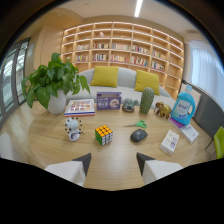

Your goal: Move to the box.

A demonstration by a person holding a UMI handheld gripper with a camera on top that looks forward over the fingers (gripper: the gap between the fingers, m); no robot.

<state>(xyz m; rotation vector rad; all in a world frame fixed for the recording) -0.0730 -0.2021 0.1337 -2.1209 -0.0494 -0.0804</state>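
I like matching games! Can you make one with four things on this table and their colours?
Things:
1. detergent bottle
2. cactus
3. computer mouse
4. box

Colours:
A. dark grey
B. purple
C. blue
D. green

Pairs: 1-C, 2-D, 3-A, 4-B.

The gripper is open, holding nothing.

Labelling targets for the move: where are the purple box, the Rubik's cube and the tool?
purple box (108, 100), gripper view, front face.
Rubik's cube (103, 135), gripper view, near corner.
tool (114, 161), gripper view, open gap between fingertips.
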